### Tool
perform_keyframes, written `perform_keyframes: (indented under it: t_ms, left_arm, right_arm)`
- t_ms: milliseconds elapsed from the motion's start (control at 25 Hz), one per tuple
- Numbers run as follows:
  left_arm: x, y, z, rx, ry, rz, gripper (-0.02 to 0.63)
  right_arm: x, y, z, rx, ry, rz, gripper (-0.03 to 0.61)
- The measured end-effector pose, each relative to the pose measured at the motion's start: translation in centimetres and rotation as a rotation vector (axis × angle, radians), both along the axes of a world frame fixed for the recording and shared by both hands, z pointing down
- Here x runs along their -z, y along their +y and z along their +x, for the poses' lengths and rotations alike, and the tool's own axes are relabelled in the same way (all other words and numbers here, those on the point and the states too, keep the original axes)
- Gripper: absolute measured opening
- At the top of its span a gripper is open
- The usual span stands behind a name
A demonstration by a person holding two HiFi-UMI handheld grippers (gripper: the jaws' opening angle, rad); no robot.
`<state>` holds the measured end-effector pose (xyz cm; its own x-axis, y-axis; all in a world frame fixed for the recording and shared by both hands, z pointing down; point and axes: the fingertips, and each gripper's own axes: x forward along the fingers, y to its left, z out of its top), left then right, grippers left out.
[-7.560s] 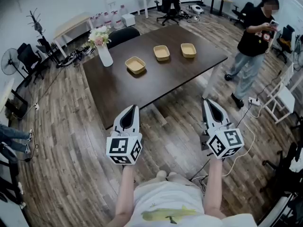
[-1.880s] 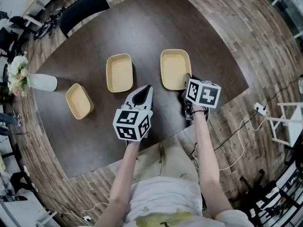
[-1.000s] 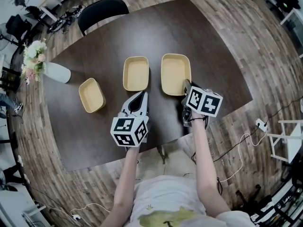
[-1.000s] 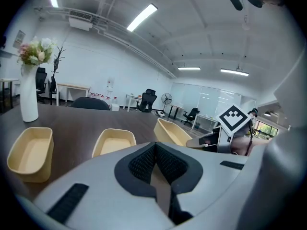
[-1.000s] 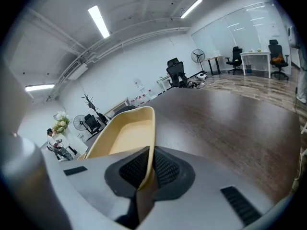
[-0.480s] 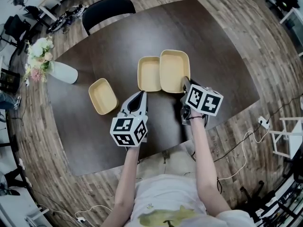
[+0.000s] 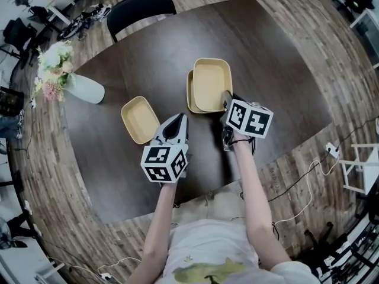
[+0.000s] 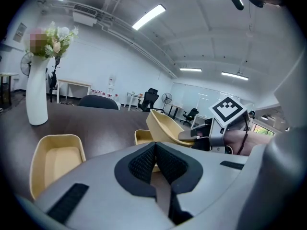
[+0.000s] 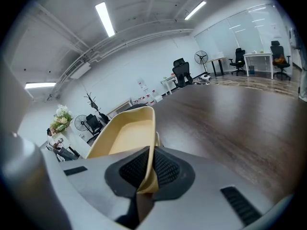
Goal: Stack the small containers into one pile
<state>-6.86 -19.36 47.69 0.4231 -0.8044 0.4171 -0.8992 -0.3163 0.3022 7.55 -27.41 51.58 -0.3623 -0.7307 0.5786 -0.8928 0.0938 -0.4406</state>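
Note:
Three tan containers are on or above the dark table (image 7: 278, 70). My right gripper (image 7: 227, 98) is shut on the near rim of one container (image 7: 212, 81), holding it tilted above a second container (image 7: 190, 94) that it mostly hides. In the right gripper view the held container's (image 9: 125, 134) rim sits pinched between the pads. The third container (image 7: 140, 119) lies apart on the left, just left of my left gripper (image 7: 177, 122). The left gripper view shows that gripper (image 8: 154, 146) shut with nothing in it, the third container (image 8: 55, 159) at its left and the held container (image 8: 168, 124) ahead.
A white vase of flowers (image 7: 83, 89) stands at the table's left corner. A black chair (image 7: 141, 6) is tucked in at the far side. The table's near edge runs just below both grippers, and cables lie on the wooden floor (image 7: 308, 170) at the right.
The right gripper has carried its container leftward, from beside the middle container to over it. The left gripper has shifted along the table and stays shut and empty.

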Motion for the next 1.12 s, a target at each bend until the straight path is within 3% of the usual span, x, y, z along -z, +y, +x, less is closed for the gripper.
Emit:
perform_keyframes:
  t_ms: [480,1120]
  left_arm:
    - [-1.9,-0.3,-1.1,-0.016,0.004,-0.035,0.025]
    - [-2.2,-0.4,-1.2,-0.011,0.011,-0.044,0.025]
  right_arm:
    - [-2.6,-0.6,-2.2,0.003,0.047,-0.041,0.031]
    - [-3.9,-0.6,-2.1,-0.003,0.097,-0.057,0.032]
